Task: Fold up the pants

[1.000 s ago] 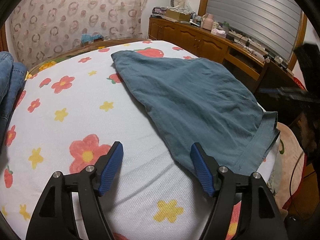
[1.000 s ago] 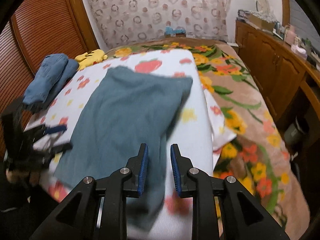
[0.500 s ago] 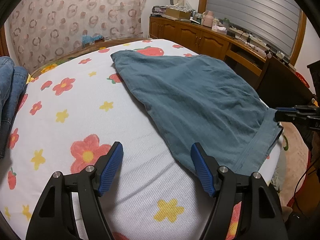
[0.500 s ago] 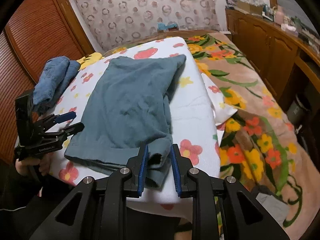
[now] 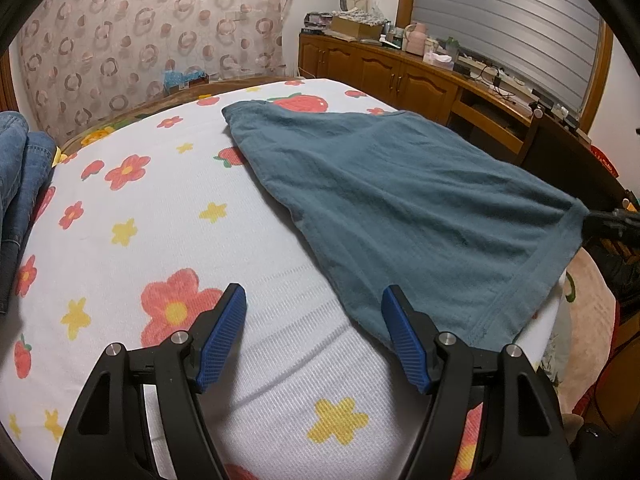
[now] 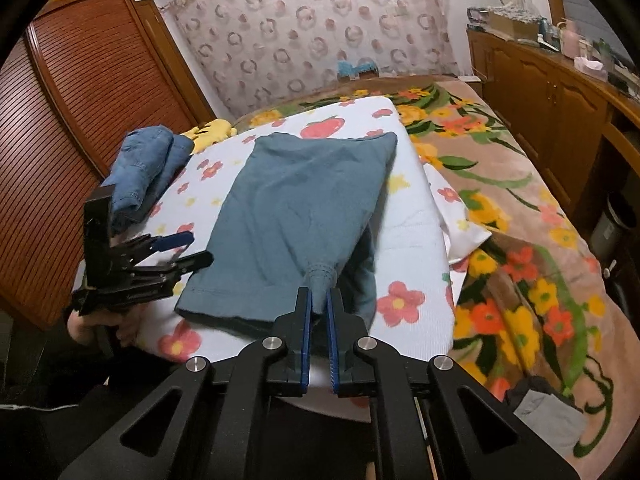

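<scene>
While folded blue denim jeans (image 6: 146, 168) sit at the far left of the white flower-printed mattress (image 5: 132, 216), the left gripper (image 5: 314, 320) hovers over its near edge, jaws spread wide and empty. Mid-mattress lie the teal cotton pants (image 6: 296, 204). Rightward, the right gripper (image 6: 319, 310) has just closed, pinching their waistband corner.

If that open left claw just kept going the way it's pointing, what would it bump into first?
Probably the flowered white bed cover: the left claw tilts down at it, open, with the teal pants edge beside its right finger.
</scene>
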Demonstrator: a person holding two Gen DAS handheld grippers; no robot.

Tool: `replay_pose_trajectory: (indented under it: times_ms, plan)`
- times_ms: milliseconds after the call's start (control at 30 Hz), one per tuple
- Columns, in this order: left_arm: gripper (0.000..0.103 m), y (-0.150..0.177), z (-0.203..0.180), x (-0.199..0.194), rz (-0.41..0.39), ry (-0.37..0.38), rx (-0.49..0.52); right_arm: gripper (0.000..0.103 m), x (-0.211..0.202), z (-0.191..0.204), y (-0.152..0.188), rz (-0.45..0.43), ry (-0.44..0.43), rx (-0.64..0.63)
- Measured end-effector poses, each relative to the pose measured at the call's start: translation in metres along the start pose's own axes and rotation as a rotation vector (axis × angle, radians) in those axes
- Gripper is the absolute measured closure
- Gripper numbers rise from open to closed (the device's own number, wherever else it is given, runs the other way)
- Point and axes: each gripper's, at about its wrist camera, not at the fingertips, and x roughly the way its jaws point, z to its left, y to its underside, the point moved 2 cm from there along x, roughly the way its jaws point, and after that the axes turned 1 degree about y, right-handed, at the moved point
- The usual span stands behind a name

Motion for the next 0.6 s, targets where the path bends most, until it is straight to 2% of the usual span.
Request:
replay_pose_trajectory:
  times_ms: [200,333,500,600]
  plan:
    - [0.032,0.001,0.002,-0.004,-0.002,-0.004,-0.019,0.096,0.019,0.0,0.015,0.061,0.057,0.001]
    - [0.032,0.005,0.004,-0.016,-0.022,-0.009,-0.029,0.092,0.015,0.001,0.009,0.026,0.089,-0.004]
    - [0.032,0.014,-0.013,-0.039,-0.044,0.031,-0.002,0.082,0.015,0.01,0.011,-0.014,0.135,-0.035]
    - [0.034,0.019,-0.02,-0.044,-0.04,0.065,-0.003,0.079,0.017,0.009,0.015,-0.024,0.132,-0.025]
